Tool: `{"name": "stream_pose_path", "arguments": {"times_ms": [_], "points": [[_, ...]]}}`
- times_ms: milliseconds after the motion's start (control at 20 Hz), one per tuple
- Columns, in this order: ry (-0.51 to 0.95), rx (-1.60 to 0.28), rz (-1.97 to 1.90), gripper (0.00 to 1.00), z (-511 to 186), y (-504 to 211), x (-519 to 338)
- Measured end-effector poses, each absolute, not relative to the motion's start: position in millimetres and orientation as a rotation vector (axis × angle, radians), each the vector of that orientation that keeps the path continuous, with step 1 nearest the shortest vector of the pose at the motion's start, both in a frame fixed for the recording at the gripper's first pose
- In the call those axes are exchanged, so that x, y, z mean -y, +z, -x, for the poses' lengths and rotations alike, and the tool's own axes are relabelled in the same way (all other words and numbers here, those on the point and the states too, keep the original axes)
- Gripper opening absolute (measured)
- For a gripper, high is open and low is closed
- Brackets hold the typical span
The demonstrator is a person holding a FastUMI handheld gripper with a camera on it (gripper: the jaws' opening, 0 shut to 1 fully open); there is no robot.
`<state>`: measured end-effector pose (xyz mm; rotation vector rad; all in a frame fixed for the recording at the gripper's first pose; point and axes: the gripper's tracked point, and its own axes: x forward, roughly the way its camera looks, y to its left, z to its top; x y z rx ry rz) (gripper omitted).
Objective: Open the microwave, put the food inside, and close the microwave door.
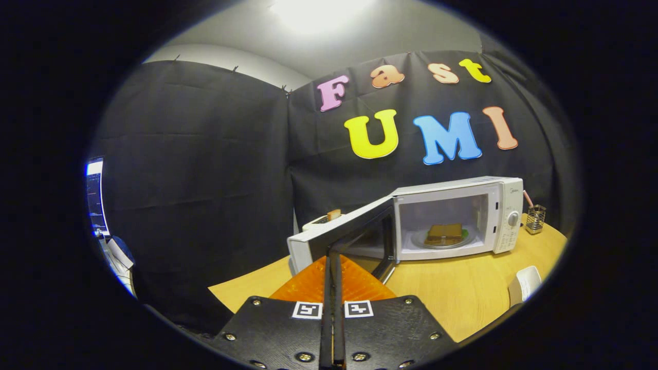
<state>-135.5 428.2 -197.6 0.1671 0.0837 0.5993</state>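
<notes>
Food, a brown sandwich (445, 233), sits on the plate inside the white microwave (457, 216), right of centre; its door (342, 231) hangs open. Closed, empty claw (333, 262) nears the door above the wooden surface (452, 293).

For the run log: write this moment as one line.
tool: shut, empty, at door's edge | door: open | food: on plate in microwave | left: close door
</notes>
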Motion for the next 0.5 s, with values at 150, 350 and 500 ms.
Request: {"name": "stream_pose_path", "arguments": {"times_ms": [150,350,500], "points": [[0.656,-0.079,-0.203,0.02,146.6,-190.8,-460.3],[0.680,-0.065,-0.199,0.02,145.4,-186.1,-487.8],[0.646,-0.100,-0.244,0.02,133.0,-196.0,-499.1]]}}
